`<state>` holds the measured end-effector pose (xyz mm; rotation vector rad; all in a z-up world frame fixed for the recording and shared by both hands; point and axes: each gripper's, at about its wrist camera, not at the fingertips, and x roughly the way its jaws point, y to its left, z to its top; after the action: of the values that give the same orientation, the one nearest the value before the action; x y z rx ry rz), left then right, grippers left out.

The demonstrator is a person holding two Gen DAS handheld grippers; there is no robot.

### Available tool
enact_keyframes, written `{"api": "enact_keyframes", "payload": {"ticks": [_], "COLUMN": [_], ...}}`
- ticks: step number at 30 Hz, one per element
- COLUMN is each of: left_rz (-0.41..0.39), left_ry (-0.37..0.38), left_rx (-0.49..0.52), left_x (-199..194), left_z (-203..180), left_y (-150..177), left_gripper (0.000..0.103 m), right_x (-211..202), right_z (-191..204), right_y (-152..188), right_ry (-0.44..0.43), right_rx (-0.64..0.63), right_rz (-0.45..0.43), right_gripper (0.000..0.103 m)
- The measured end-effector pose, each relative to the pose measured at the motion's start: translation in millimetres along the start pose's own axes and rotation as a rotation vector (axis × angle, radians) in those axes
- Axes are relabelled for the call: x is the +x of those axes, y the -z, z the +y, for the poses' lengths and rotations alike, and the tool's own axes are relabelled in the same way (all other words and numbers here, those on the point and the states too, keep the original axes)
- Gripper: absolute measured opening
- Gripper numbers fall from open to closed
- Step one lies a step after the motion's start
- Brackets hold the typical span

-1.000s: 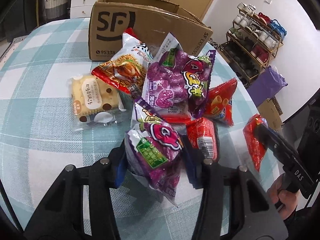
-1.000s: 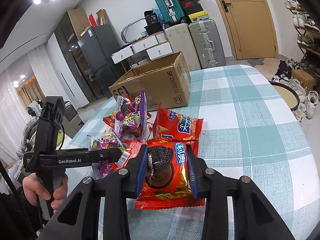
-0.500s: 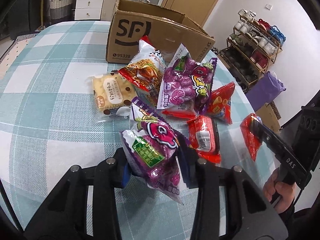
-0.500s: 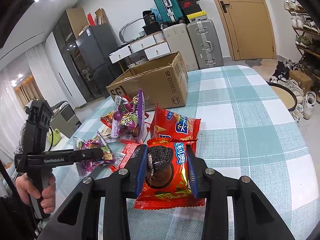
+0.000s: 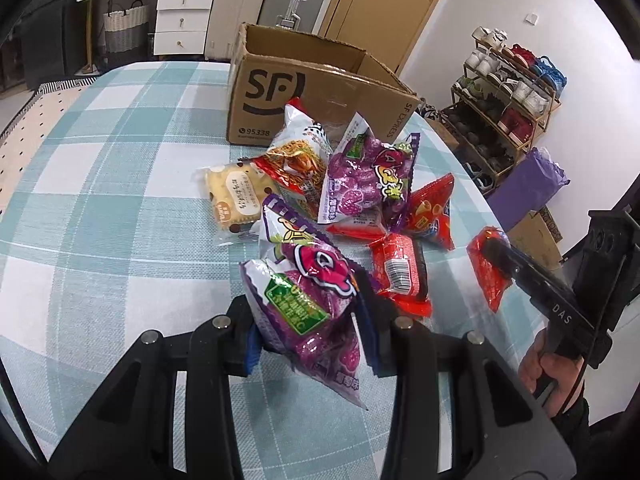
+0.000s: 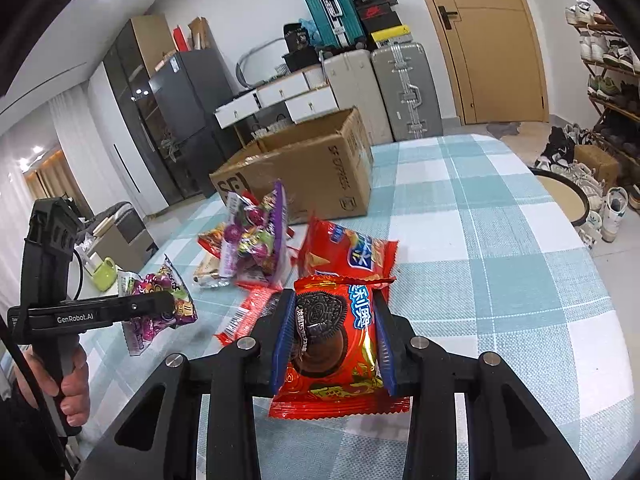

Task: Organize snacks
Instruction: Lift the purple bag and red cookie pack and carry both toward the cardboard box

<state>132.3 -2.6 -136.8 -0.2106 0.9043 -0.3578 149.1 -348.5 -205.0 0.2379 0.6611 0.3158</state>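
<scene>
My left gripper [image 5: 306,322] is shut on a purple candy bag [image 5: 308,300], held a little above the checked tablecloth; from the right wrist view the same bag [image 6: 160,300] hangs at that gripper's tip. My right gripper [image 6: 334,332] is shut on a red Oreo packet [image 6: 340,344], also lifted off the table. Behind lies a heap of snacks: a second purple bag [image 5: 366,180], a noodle bag [image 5: 298,156], a cream biscuit pack [image 5: 236,196], red packets [image 5: 430,212] and a small red wafer pack [image 5: 400,270]. An open SF cardboard box [image 5: 304,92] stands beyond the heap.
The round table [image 5: 100,208] wears a teal and white checked cloth, with its edge curving off at the right. A shoe rack [image 5: 508,92] and purple bag stand past it. Suitcases [image 6: 404,88], drawers and a door line the back wall. A hand [image 6: 68,384] grips the left tool.
The left gripper has closed tighter on the purple bag and drawn it back and up, away from the heap. The right gripper and its Oreo packet have stayed put.
</scene>
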Motion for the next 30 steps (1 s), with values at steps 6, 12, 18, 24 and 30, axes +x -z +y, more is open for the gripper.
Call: {"api": "enact_keyframes", "payload": {"ticks": [6, 12, 18, 24, 30], "left_rz": [-0.035, -0.075, -0.127, -0.173, -0.19], "left_ry": [-0.014, -0.013, -0.008, -0.004, 0.061], "left_rx": [0.011, 0.017, 0.023, 0.058, 0.047], "left_x": [-25.7, -56.9, -92.9, -128.2, -161.1], "left_z": [6.1, 10.6, 13.6, 7.7, 4.9], "left_y": [-0.1, 0.4, -3.1, -11.9, -27.5], "left_gripper": [0.036, 0.036, 0.036, 0.036, 0.036], "right_x": [-7.6, -32.7, -56.2, -81.9, -103.6], "right_z": [15.9, 49.0, 73.3, 97.3, 114.2], "right_y": [-6.1, -27.7, -46.1, -64.1, -79.9], "right_ry": [-0.068, -0.128, -0.201, -0.237, -0.256], "right_rx": [0.02, -0.035, -0.027, -0.044, -0.071], "right_rz": [-0.012, -0.056, -0.089, -0.127, -0.153], "right_gripper": [0.036, 0.036, 0.036, 0.036, 0.036]}}
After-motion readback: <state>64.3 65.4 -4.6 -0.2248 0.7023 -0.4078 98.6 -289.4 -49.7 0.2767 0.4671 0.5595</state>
